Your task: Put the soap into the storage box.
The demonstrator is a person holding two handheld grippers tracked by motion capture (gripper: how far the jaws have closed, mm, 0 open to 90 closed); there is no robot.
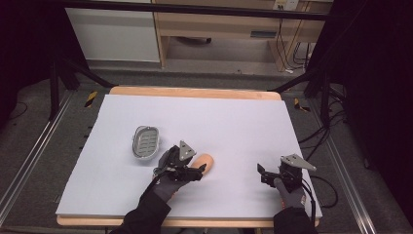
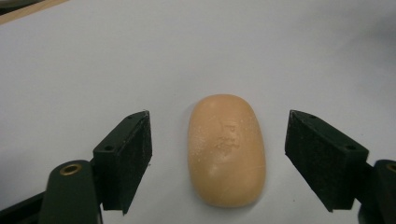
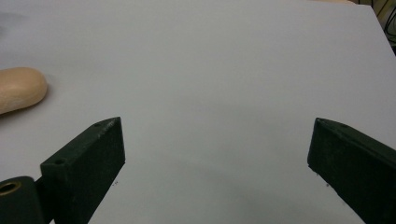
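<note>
White tabletop point(image 1: 234, 122) is carrying the soap bar point(image 2: 226, 149); left gripper point(image 2: 219, 158), spread, is straddling it—center, then squeeze gently.

The high view looks forward and down from above the near edge of the white-covered wooden table point(image 1: 234, 117), taking in the whole top. The left gripper view sits close, facing down on the oval peach-coloured soap bar point(image 2: 226, 149). The right gripper view looks low across the table; both share that bar point(image 3: 18, 88).
</note>
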